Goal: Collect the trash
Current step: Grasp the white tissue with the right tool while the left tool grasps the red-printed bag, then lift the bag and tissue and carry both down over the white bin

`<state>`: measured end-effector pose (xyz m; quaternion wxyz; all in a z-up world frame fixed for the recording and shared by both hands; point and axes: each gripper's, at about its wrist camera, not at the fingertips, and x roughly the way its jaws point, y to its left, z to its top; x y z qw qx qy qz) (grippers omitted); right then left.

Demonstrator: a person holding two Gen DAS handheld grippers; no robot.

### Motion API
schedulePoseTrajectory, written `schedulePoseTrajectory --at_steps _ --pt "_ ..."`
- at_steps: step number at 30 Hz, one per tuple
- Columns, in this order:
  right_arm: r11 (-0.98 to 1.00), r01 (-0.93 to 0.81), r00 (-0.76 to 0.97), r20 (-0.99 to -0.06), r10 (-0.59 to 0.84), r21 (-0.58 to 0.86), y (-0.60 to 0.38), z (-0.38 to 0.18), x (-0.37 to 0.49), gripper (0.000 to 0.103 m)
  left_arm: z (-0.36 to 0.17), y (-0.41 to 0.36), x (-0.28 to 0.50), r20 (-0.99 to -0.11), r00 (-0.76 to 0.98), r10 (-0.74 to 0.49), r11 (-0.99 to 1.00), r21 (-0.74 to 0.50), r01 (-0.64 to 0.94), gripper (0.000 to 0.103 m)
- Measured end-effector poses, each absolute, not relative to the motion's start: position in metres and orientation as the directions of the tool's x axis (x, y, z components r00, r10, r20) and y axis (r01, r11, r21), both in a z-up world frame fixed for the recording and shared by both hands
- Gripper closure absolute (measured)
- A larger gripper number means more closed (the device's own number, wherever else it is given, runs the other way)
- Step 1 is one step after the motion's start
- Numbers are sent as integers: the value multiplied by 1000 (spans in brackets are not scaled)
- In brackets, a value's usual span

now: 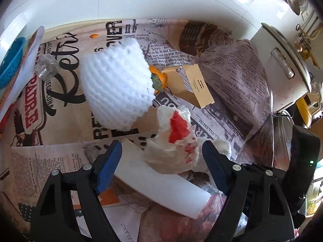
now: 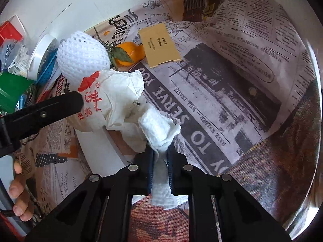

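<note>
A crumpled white wrapper with red print (image 1: 174, 141) (image 2: 105, 102) lies on the newspaper-covered table. My left gripper (image 1: 161, 155) is open, its blue pads either side of the wrapper and over a white paper strip (image 1: 161, 183). My right gripper (image 2: 160, 157) is shut on a white paper towel (image 2: 159, 131). A white foam fruit net (image 1: 116, 84) (image 2: 82, 59) lies beyond, next to an orange with leaves (image 2: 129, 53) (image 1: 159, 79) and a tan cardboard box (image 1: 191, 84) (image 2: 160, 45).
A clear small jar (image 1: 46, 67) and a blue strainer (image 1: 11, 68) lie at the left. A white rice cooker (image 1: 282, 68) stands at the right. Green and red containers (image 2: 12, 88) crowd the left edge in the right wrist view.
</note>
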<state>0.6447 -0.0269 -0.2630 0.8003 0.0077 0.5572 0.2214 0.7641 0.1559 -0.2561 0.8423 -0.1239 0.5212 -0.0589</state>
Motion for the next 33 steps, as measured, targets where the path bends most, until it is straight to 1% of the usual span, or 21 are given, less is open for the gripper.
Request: schedulePoseTrajectory --at_steps 4,5,7,9,11,14,17,24,33 --pt "911 -317 293 -887 358 263 -44 -259 638 92 -280 137 774 -896 398 -199 975 -222 -13 36" --pt "914 -311 298 -886 355 262 -48 -258 637 92 -286 134 775 -902 384 -196 976 -218 -14 37" --pt "916 -302 304 -884 356 266 -57 -256 634 92 -284 128 773 -893 415 -174 981 -194 -6 37" --pt "919 -295 315 -881 353 262 -64 -253 630 92 -282 124 774 -884 428 -186 979 -203 7 42" --pt "923 -288 328 -880 345 254 -70 -250 628 92 -282 121 775 -877 440 -194 978 -209 14 55" --pt "927 -272 345 -874 343 257 -78 -245 629 92 -279 119 773 -872 455 -178 980 -198 4 64" --pt "930 -259 374 -861 344 260 -90 -234 624 93 -264 116 765 -851 495 -178 978 -206 -2 66" --pt "923 -285 457 -810 368 259 -121 -196 611 93 -209 101 734 -793 599 -115 984 -172 -39 67" --pt "886 -383 568 -690 449 262 -160 -133 587 93 -126 74 652 -658 753 -13 980 -156 -120 67"
